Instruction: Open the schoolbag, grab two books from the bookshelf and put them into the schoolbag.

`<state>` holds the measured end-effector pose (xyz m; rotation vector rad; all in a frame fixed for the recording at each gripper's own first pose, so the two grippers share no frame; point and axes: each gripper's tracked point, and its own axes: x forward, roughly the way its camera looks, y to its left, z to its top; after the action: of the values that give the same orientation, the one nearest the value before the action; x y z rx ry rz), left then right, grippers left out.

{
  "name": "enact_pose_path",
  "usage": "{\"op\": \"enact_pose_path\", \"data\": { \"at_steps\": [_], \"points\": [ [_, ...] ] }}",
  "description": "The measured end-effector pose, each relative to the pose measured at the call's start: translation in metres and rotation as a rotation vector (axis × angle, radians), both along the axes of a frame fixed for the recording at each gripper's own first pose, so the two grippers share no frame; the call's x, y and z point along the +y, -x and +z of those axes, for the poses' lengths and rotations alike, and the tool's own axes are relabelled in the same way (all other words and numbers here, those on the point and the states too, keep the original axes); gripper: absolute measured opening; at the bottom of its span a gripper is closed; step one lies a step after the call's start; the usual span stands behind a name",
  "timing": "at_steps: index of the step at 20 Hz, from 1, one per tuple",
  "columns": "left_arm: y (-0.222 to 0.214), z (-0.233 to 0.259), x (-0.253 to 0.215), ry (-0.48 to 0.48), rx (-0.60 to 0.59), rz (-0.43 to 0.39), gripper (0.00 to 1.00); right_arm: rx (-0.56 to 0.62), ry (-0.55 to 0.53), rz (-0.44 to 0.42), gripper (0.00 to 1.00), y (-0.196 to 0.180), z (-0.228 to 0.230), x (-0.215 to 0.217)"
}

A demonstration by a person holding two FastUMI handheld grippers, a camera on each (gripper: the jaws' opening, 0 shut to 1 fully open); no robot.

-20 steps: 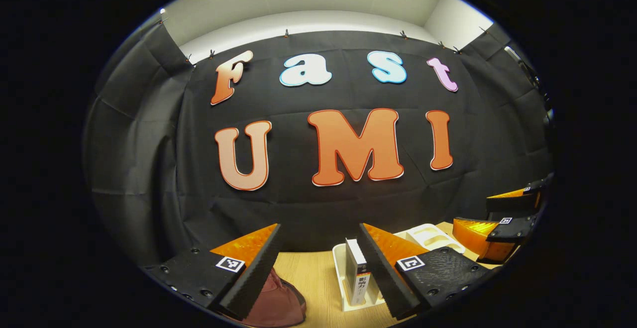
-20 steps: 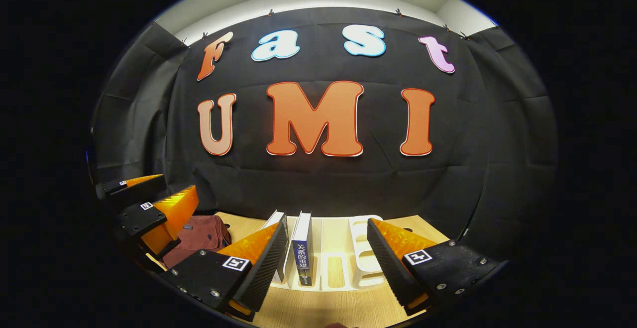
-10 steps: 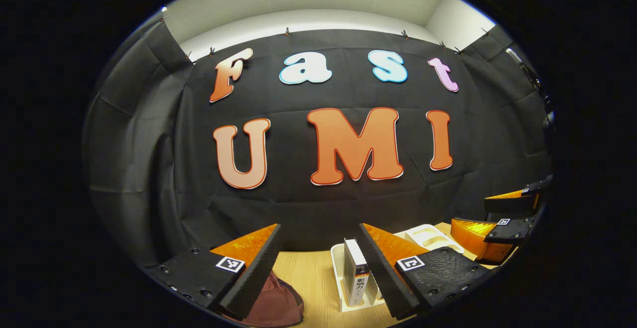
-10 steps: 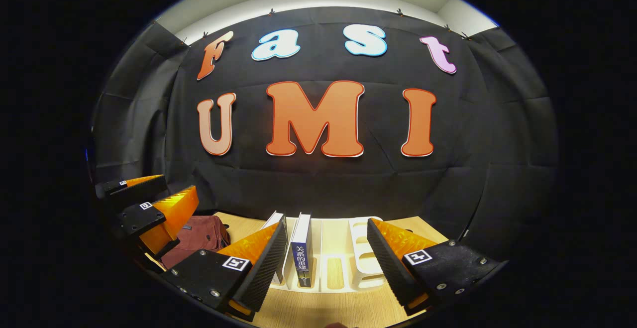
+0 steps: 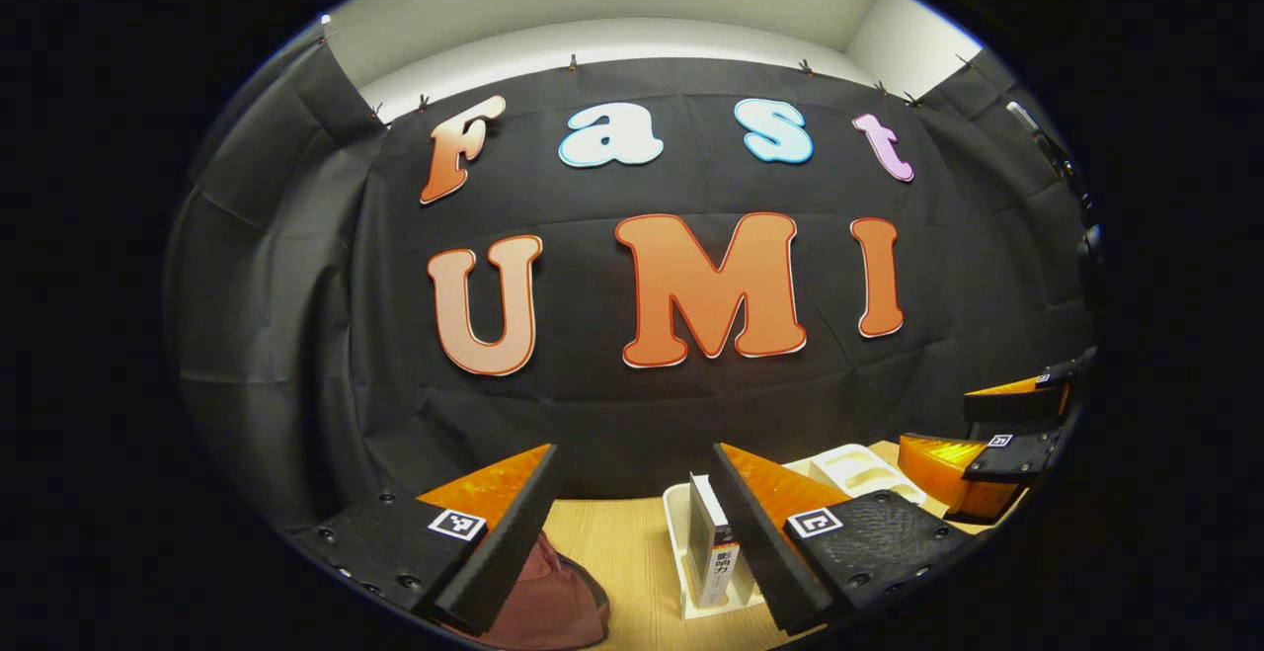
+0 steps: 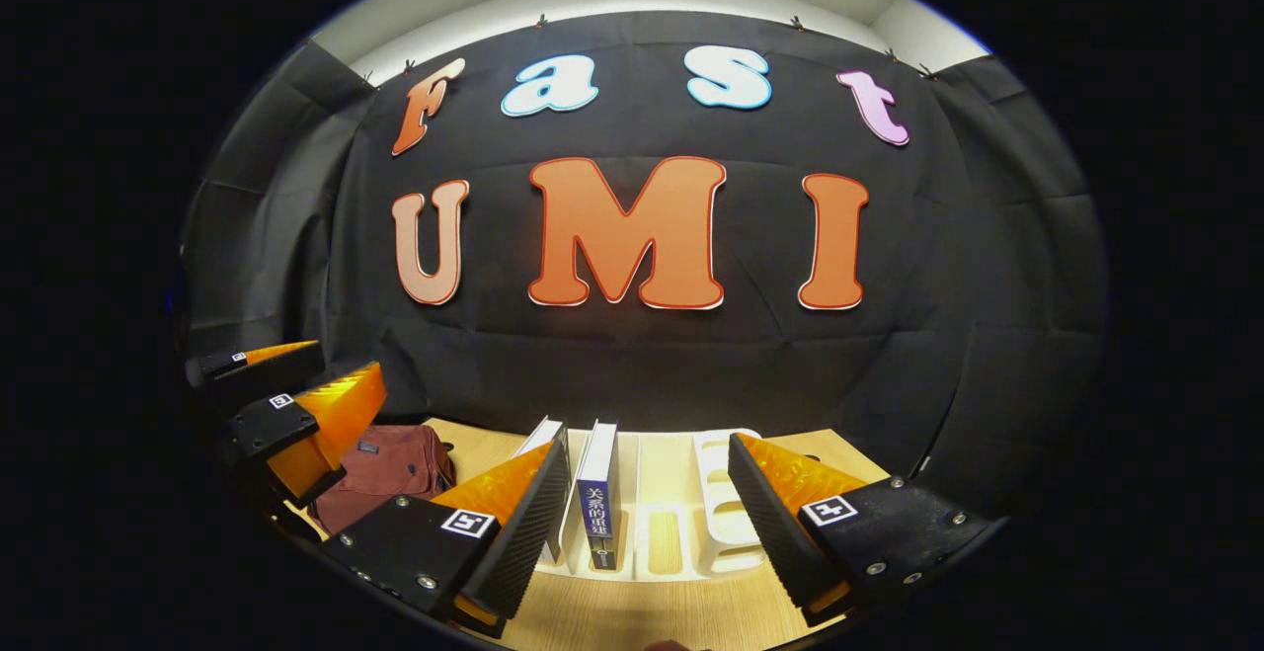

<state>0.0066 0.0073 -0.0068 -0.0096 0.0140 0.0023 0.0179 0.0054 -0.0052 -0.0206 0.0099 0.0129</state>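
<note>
The soft maroon fabric schoolbag (image 6: 383, 474) lay closed at the lower left of the right gripper view, and almost nothing had shifted over the last second, so I judged opening it hadn't begun. My left gripper (image 5: 632, 493) hung wide open and empty just above it. Two upright books (image 6: 598, 493) stood in the white plastic bookshelf (image 6: 726, 503) between my equally open, empty right gripper (image 6: 647, 493).

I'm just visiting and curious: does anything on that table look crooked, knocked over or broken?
Only a small thing: the white-covered book leans sideways in the white book rack, while the blue-spined book stands upright. Nothing looks spilled or damaged.
</note>
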Motion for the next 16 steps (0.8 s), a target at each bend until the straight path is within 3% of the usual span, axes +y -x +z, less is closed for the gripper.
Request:
{"op": "enact_pose_path", "data": {
  "at_steps": [3,8,16],
  "points": [
    [0.002,-0.004,0.012,-0.011,0.006,0.020,0.95,0.006,-0.005,0.003,0.97,0.000,-0.003,0.002],
    [0.005,-0.024,0.033,-0.163,0.024,0.054,0.99,0.018,-0.004,-0.002,0.97,-0.002,-0.009,0.002],
    [0.017,-0.113,0.058,-0.408,0.195,0.006,0.95,0.055,-0.011,-0.027,0.97,-0.007,-0.024,-0.004]
  ]
}}
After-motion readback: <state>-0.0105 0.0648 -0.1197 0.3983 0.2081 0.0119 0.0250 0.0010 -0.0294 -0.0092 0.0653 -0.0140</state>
